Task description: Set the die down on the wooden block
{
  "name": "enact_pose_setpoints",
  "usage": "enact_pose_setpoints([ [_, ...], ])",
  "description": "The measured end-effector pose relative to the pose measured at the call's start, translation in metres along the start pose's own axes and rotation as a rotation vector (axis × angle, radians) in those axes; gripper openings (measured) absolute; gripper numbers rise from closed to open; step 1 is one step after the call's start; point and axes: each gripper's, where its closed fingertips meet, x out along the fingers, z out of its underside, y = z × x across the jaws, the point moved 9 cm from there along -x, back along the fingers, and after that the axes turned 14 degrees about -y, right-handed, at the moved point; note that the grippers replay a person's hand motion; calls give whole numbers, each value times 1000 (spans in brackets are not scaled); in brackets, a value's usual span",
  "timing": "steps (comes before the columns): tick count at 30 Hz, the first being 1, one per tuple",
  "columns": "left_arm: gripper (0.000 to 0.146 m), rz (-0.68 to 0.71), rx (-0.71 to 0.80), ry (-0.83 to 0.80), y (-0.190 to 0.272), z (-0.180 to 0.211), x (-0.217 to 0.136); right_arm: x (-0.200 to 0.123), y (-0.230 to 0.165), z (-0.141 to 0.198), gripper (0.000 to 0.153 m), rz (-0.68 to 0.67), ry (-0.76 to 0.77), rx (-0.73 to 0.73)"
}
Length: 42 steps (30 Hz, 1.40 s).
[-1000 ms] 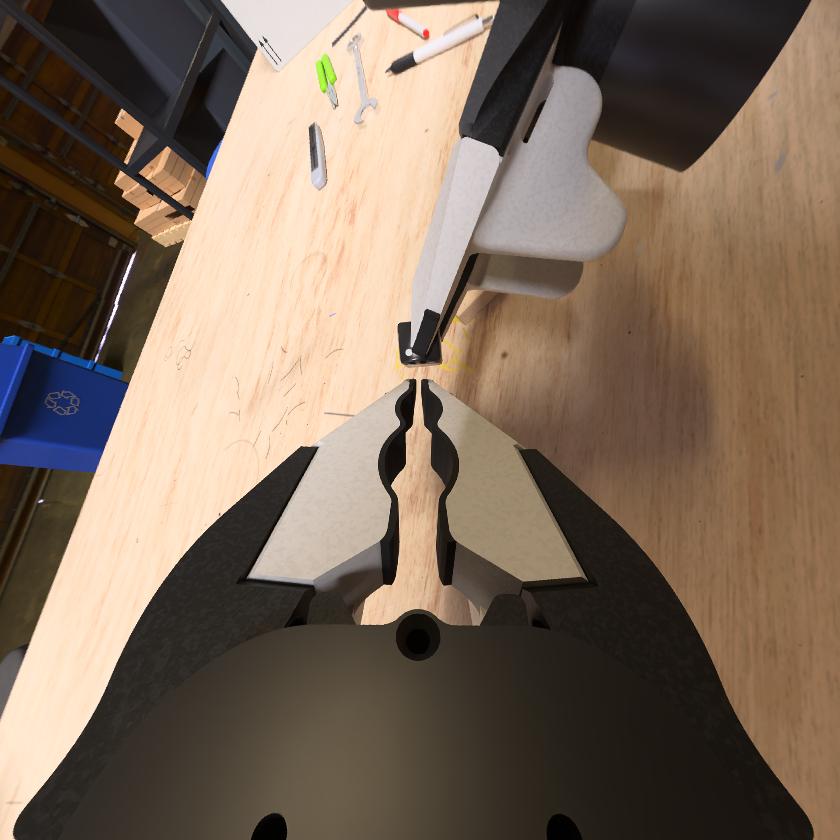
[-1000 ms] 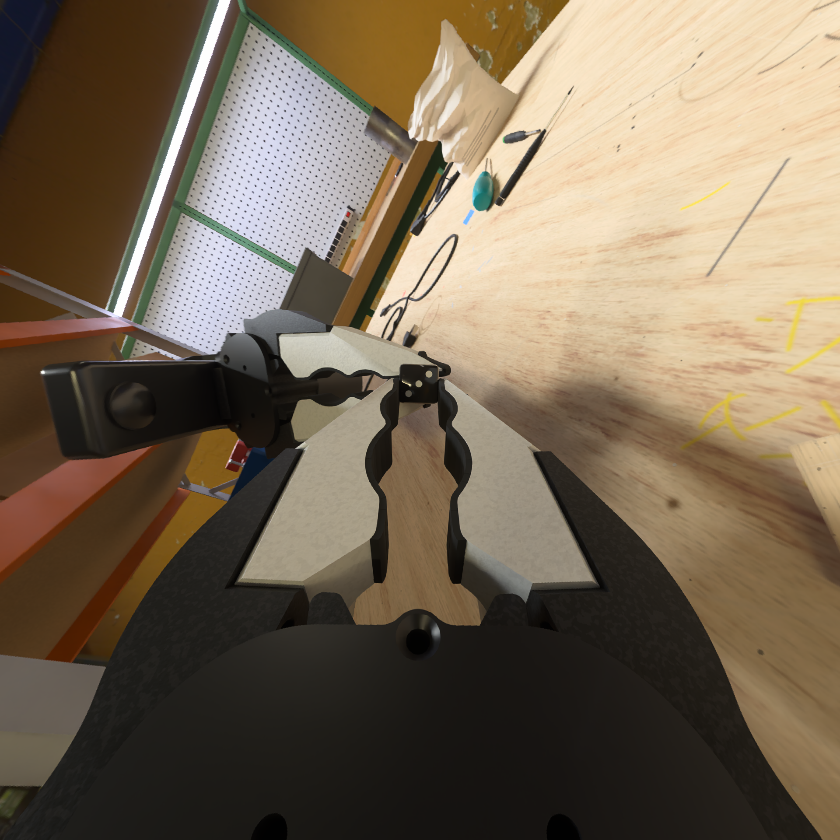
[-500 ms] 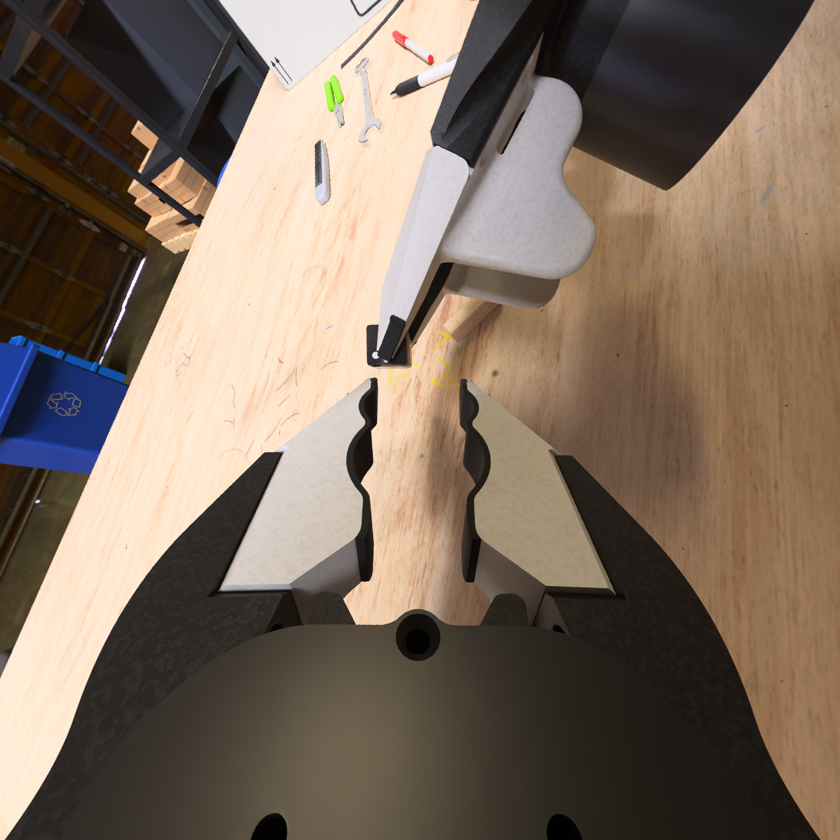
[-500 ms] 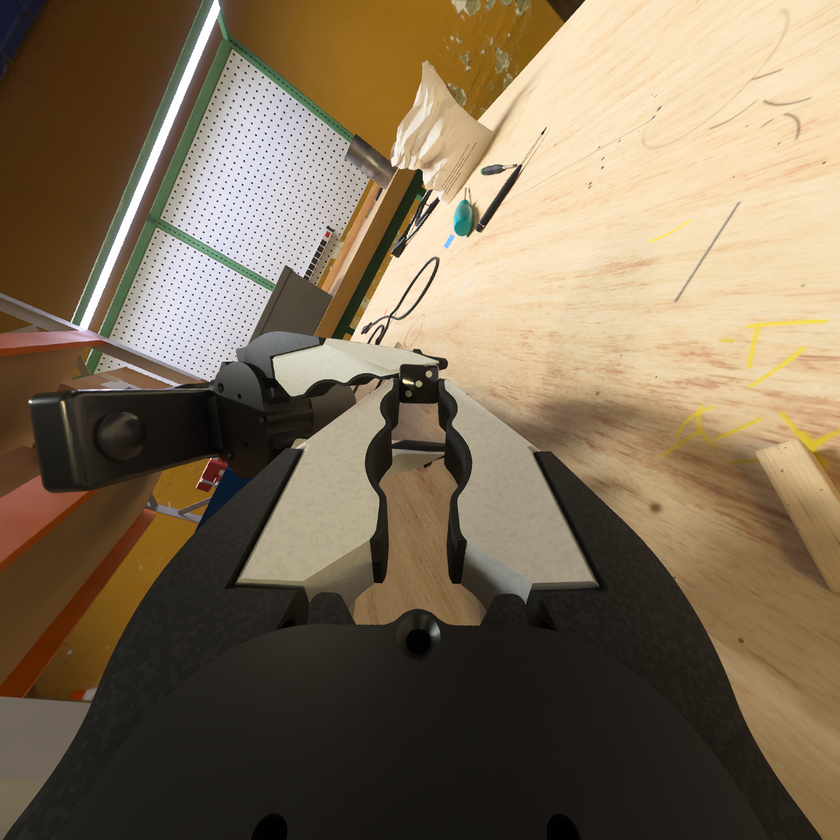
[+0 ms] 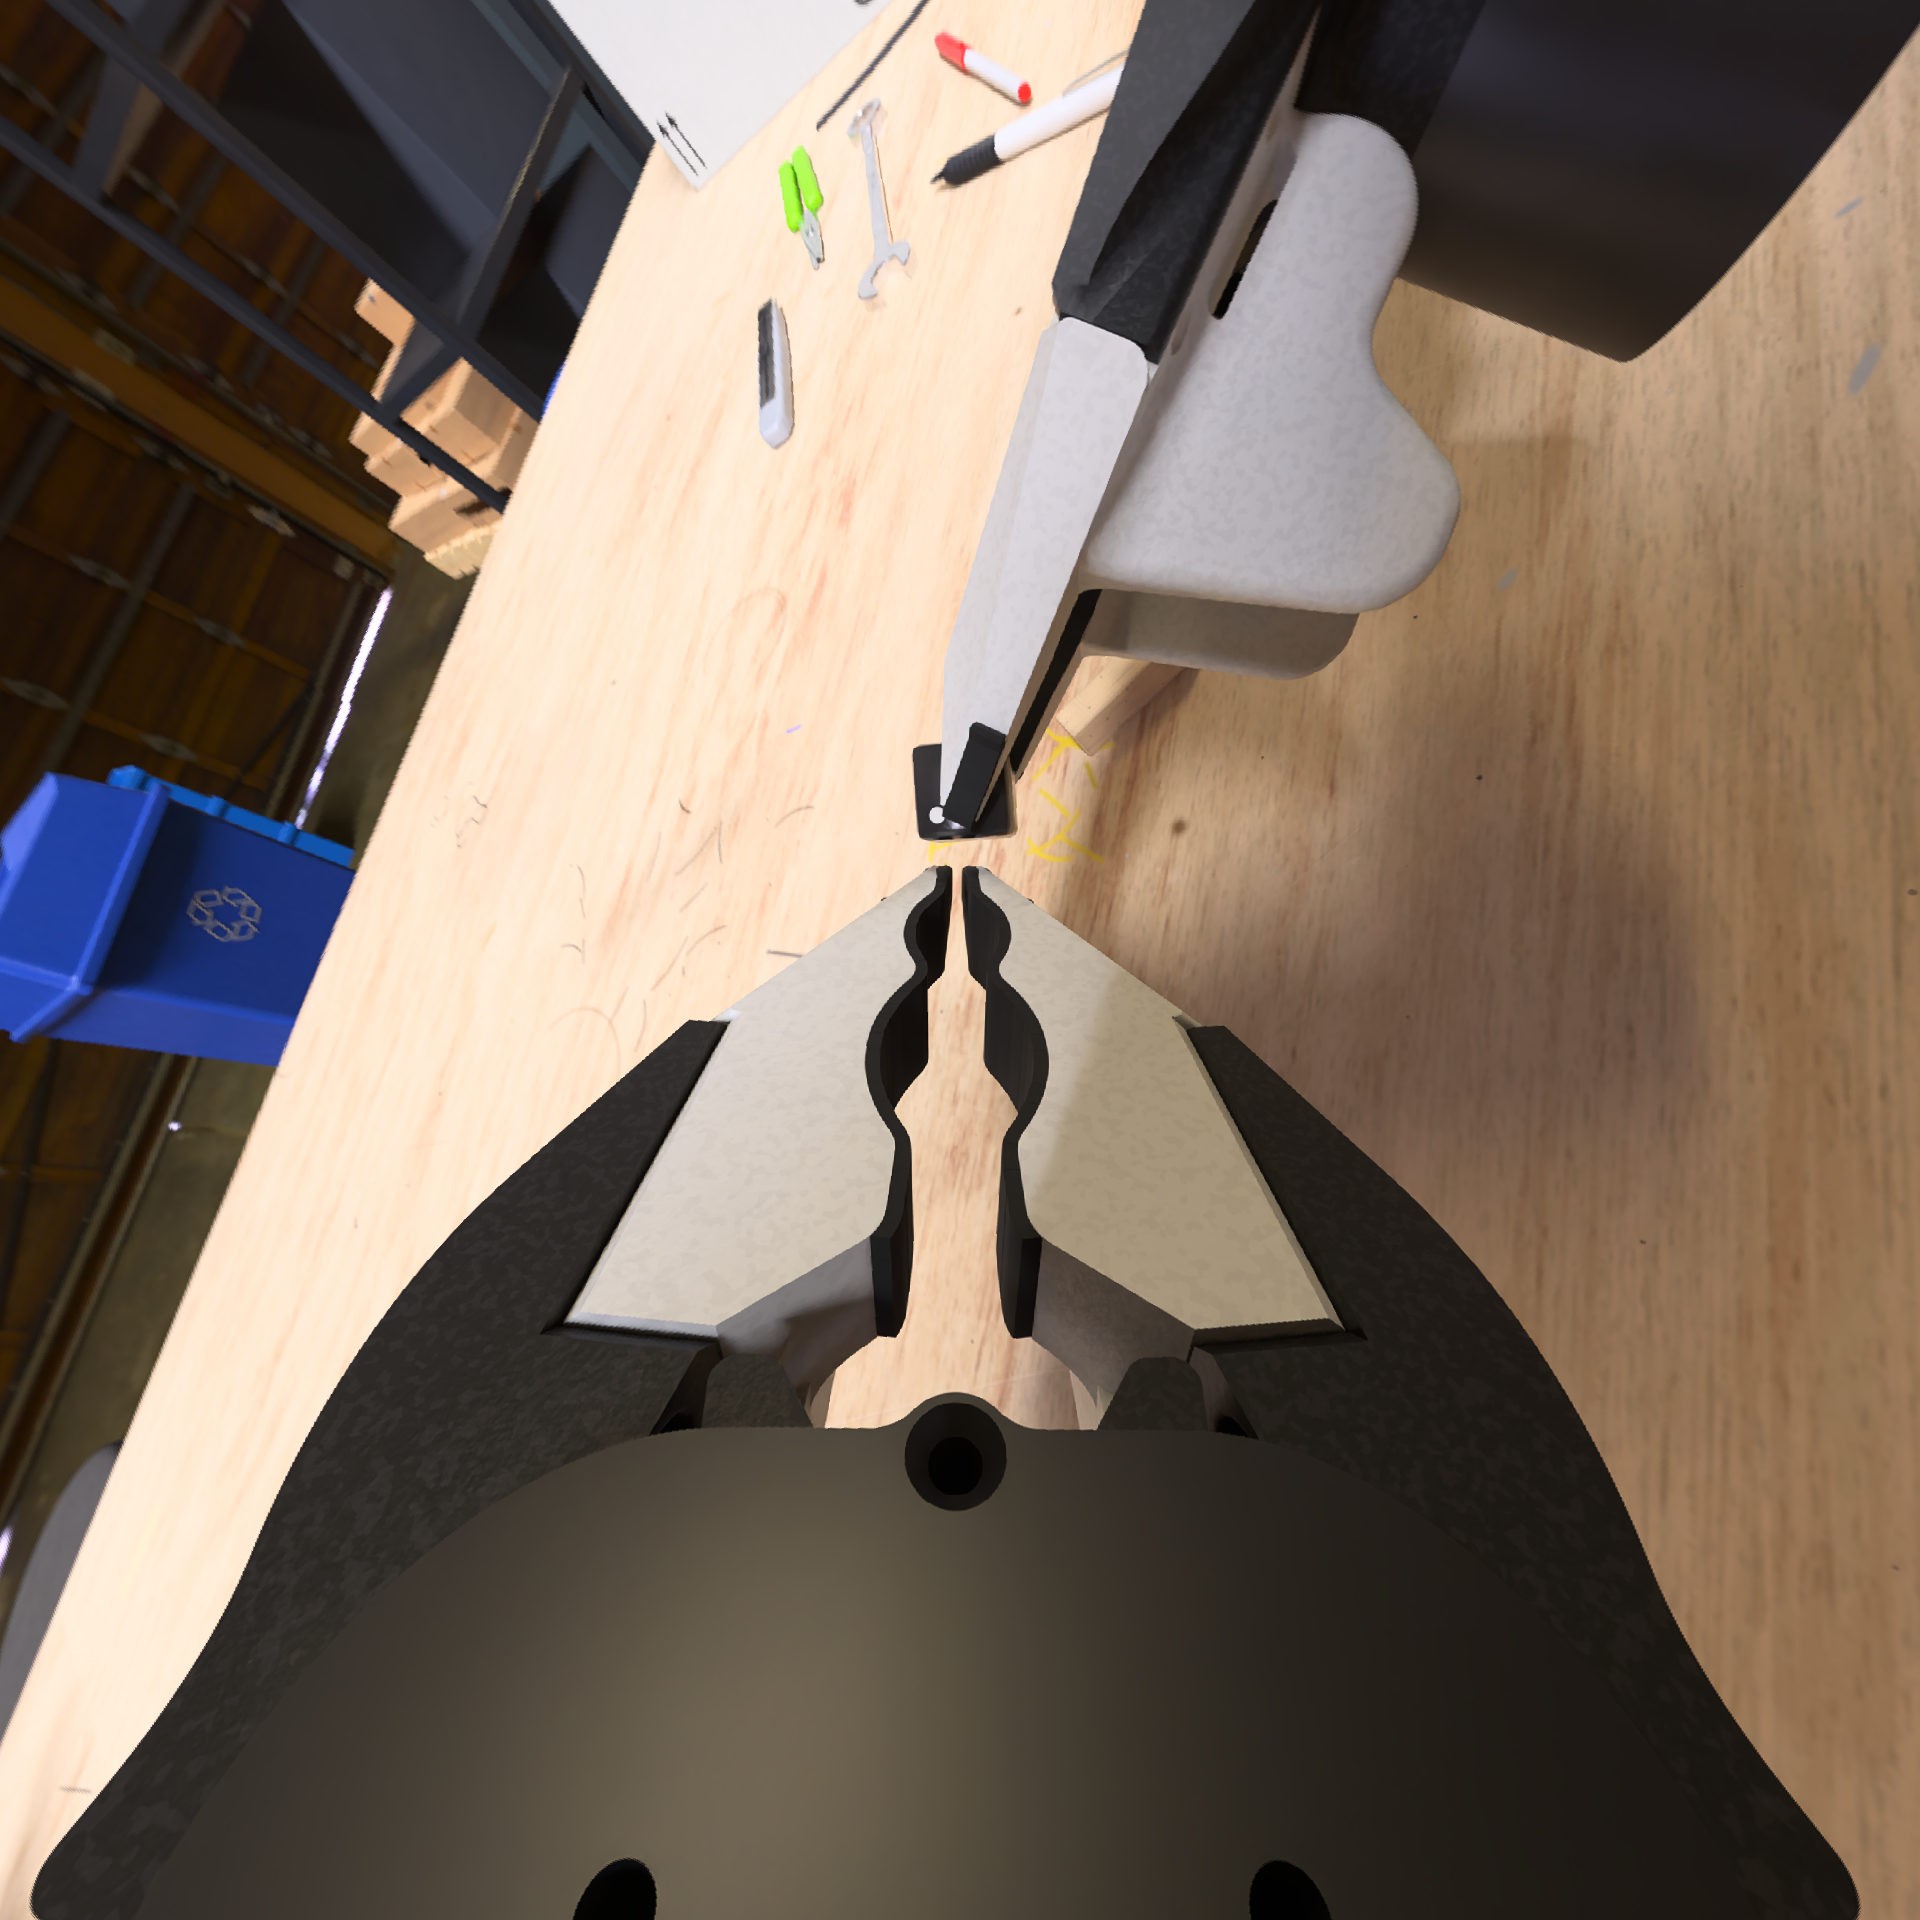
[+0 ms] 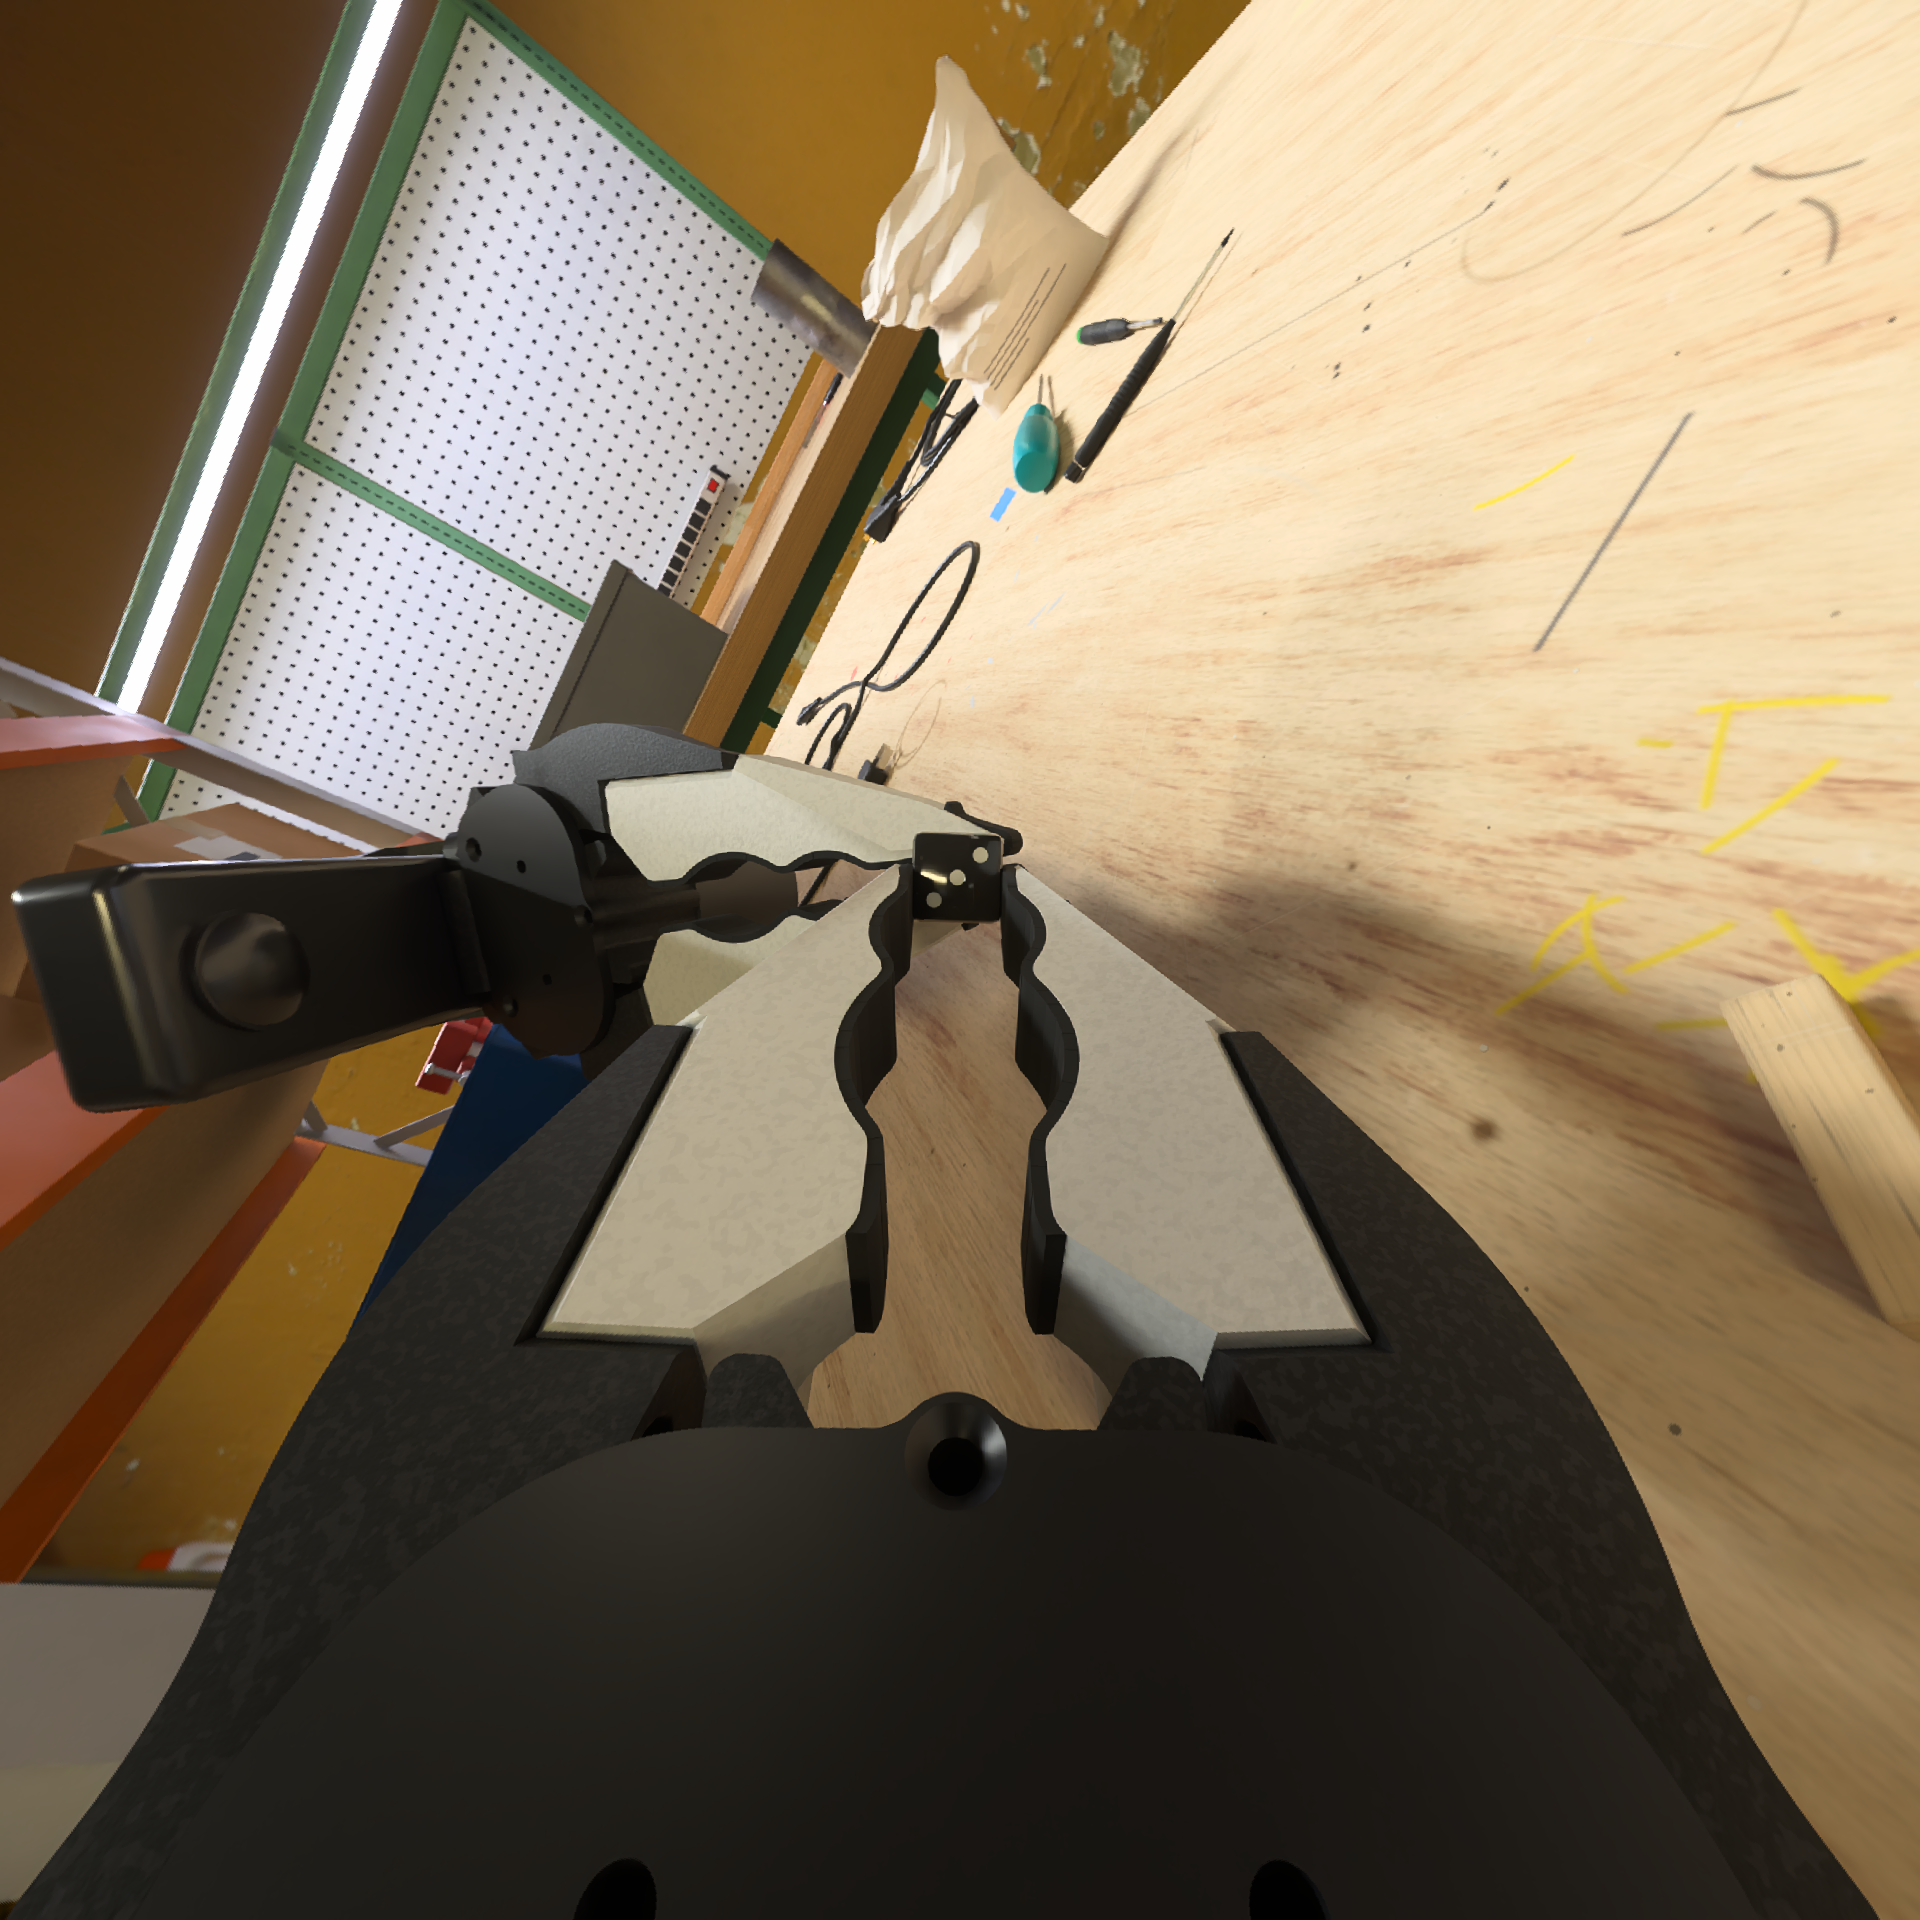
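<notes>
A small black die [image 6: 956,878] with white pips sits clamped between the fingertips of my right gripper [image 6: 957,883], held above the plywood workbench [image 6: 1351,623]. My left gripper [image 5: 956,883] points at it from just beside, fingertips nearly together and empty. The wooden block [image 6: 1839,1132] lies on the bench off to the right, apart from the die, near yellow scribbles [image 6: 1756,790].

We see the die [image 6: 957,878] between the right gripper [image 6: 957,902] tips, above the table [image 6: 1351,582]; the wooden block [image 6: 1839,1132] lies well right.
</notes>
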Motion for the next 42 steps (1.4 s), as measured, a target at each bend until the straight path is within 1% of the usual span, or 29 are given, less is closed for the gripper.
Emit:
enact_pose_setpoints([
  [4, 1, 24, -36, -25, 0, 0, -1, 2, 0, 2, 16, -4, 11, 10],
  [6, 1, 41, -39, -33, -1, 1, -1, 2, 0, 2, 16, 14, 1, -15],
  [8, 1, 67, -46, -32, -2, 3, 0, 0, 1, 1, 16, 19, -33, -59],
  [11, 1, 60, -38, -43, -3, 6, 0, -8, -2, -2, 16, 38, -54, -175],
  [13, 1, 67, -32, -43, -2, 7, 0, -10, -4, -4, 16, 49, -59, -222],
  [15, 1, 71, -23, -41, -1, 8, 0, -9, -3, -5, 16, 46, -77, -229],
  [18, 1, 72, -10, -33, 1, 7, -1, -5, -1, -4, 16, 84, -111, -257],
  [25, 1, 64, 39, -39, 4, 7, -2, 0, 0, -2, 16, 75, -160, -275],
  [27, 1, 87, 38, -28, 4, 8, -2, -1, -4, -2, 16, 124, -189, -369],
  [30, 1, 195, -63, 9, -2, 13, -2, 1, -14, -1, 16, 266, -207, -585],
  [31, 1, 200, -67, 10, -3, 14, -1, 2, -15, -1, 16, 284, -222, -601],
  [32, 1, 180, -41, 4, -2, 15, -2, 3, -14, -2, 16, 268, -231, -586],
  [33, 1, 154, -14, 6, -1, 15, -2, 2, -11, -2, 16, 226, -224, -540],
  [36, 1, 119, 24, 20, -1, 15, -5, 1, 1, -2, 16, 34, -178, -334],
  [38, 1, 86, 69, 16, 1, 14, -6, 1, 4, -1, 16, -5, -179, -287],
  [42, 1, 64, 91, 23, -1, 17, -7, -1, 5, -3, 16, -25, -170, -269],
])
